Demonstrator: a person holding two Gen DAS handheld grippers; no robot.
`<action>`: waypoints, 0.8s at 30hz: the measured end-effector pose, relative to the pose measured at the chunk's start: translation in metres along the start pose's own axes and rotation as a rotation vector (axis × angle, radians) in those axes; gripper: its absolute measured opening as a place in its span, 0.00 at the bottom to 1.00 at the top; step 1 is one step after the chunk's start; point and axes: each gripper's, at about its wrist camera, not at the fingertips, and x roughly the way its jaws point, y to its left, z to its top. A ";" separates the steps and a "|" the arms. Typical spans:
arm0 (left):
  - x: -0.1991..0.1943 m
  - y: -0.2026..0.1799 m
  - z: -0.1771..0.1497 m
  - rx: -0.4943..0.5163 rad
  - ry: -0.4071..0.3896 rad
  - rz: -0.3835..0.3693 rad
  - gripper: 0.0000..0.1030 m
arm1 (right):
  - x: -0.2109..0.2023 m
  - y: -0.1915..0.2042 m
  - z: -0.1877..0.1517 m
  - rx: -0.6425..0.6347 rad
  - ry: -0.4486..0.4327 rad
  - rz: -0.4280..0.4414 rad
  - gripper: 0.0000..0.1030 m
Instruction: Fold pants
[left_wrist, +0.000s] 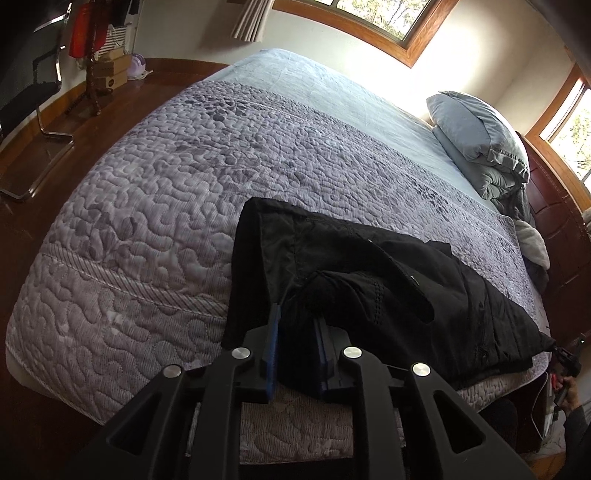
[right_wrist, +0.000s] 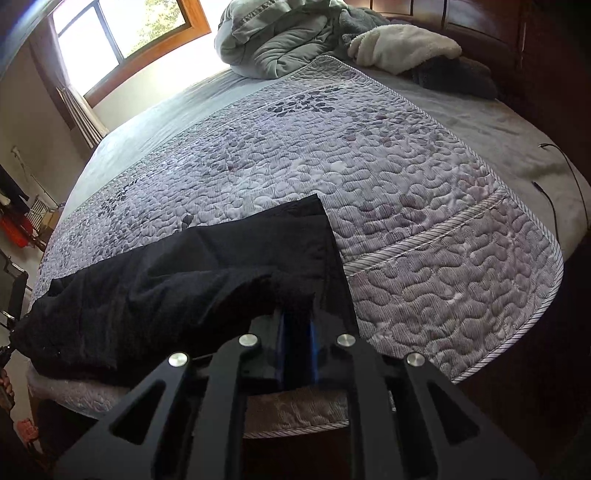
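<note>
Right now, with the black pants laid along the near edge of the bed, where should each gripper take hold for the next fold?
Take the black pants at their two ends. The left gripper and right gripper each already pinch a bunched end at the near edge of the quilt. Come in from the bedside, angled downward: the far edge lies flat, offering no raised cloth.

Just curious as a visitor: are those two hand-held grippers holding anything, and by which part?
Both grip the black pants: the left hand-held gripper pinches a bunched fold, the right hand-held gripper another fold near the straight end.
</note>
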 end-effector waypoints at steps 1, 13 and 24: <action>0.002 0.001 -0.003 0.005 0.008 0.012 0.16 | 0.001 -0.001 -0.002 0.004 0.002 0.000 0.10; 0.008 0.046 -0.037 -0.104 0.084 0.216 0.52 | 0.002 -0.029 -0.026 0.150 0.070 -0.045 0.48; 0.002 0.037 -0.044 -0.326 -0.015 -0.064 0.75 | 0.001 -0.067 -0.070 0.631 0.026 0.268 0.63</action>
